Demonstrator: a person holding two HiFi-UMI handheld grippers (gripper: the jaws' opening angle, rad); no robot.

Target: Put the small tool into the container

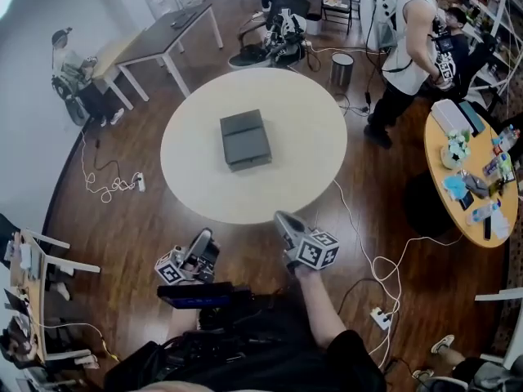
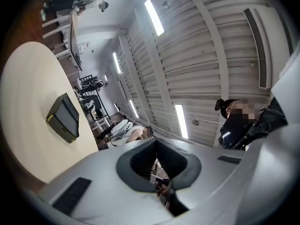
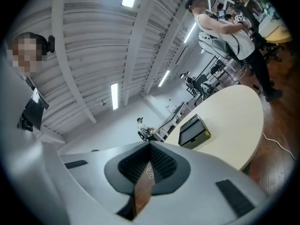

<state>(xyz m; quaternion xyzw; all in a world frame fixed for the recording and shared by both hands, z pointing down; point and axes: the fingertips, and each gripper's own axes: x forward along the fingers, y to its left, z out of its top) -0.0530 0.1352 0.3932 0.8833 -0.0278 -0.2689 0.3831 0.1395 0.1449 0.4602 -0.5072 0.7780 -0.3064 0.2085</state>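
Observation:
A dark grey lidded container (image 1: 245,140) sits at the middle of the round cream table (image 1: 286,170). It also shows in the left gripper view as the container (image 2: 63,117) and in the right gripper view as the container (image 3: 193,131). Both grippers hang short of the table's near edge, over the wood floor. My left gripper (image 1: 204,237) has its jaws together (image 2: 157,144). My right gripper (image 1: 282,216) is also shut, pads meeting (image 3: 150,149), with only floor showing through the slit behind. No small tool shows in any view.
A person (image 1: 409,47) stands at the far right beside an orange round table (image 1: 458,211) that carries several items. A grey rectangular table (image 1: 167,35) and a metal bin (image 1: 341,70) stand beyond. Cables and a power strip (image 1: 380,317) lie on the floor to the right.

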